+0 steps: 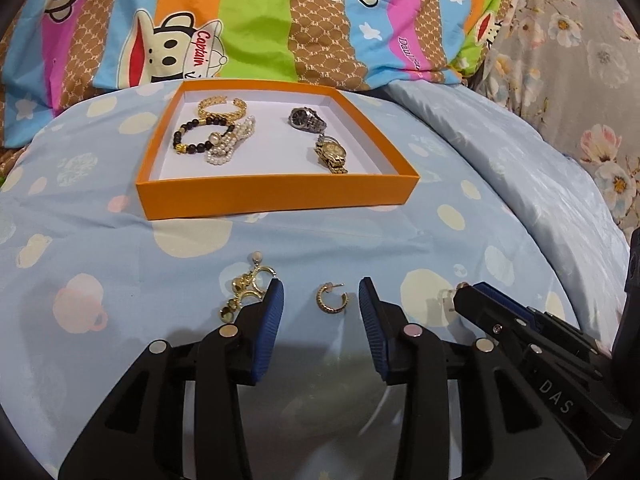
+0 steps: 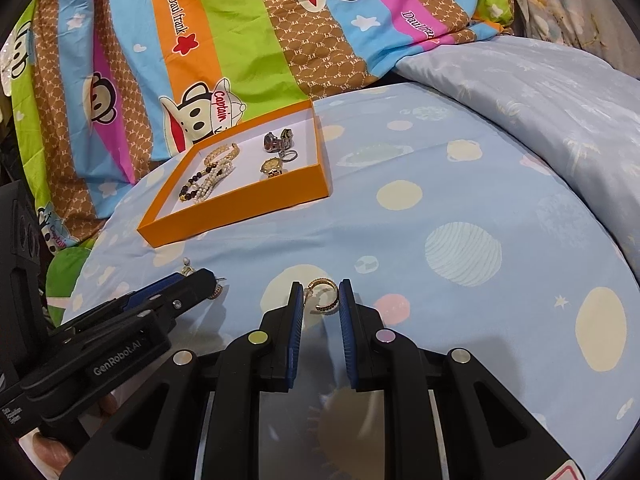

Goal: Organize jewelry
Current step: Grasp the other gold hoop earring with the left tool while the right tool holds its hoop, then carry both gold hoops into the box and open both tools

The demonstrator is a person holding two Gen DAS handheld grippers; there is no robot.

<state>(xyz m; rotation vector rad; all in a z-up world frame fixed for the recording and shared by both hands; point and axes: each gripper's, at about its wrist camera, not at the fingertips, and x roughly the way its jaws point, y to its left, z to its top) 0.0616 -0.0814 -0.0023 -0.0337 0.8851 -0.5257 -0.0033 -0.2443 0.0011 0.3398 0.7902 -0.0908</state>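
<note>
The step in hand is collecting the loose earrings from the blue bedsheet (image 1: 320, 240) for transfer to the orange box (image 1: 276, 196), which sits far from both grippers, to the left in the right wrist view.

Left gripper (image 1: 321, 300): the jaws stand spread, with a small gold hoop earring (image 1: 330, 298) lying on the sheet between the pads, touched by neither. A gold dangle earring (image 1: 244, 292) lies just beside the left finger on its outer side.

Right gripper (image 2: 320, 298): the jaws are drawn close and pinch a second gold hoop earring (image 2: 322, 294) near the tips. It appears to be held, though contact on the left pad is hard to confirm.

Box contents: a gold bracelet (image 1: 221, 107), a dark bead bracelet (image 1: 197, 136), a pearl bracelet (image 1: 230, 142), a silver watch (image 1: 308, 119) and a gold watch (image 1: 331, 154).

Next move, as judged: the left jaws need to close squarely on the thin hoop, which lies flat on soft fabric and may slip or snag. The right gripper needs to carry its hoop to a bare part of the box floor.

Limits of view: in the left wrist view the right gripper hides its earring almost entirely. In the right wrist view the left gripper covers most of its hoop and the dangle earring. A small ring-like item in the box near the watches cannot be identified.
</note>
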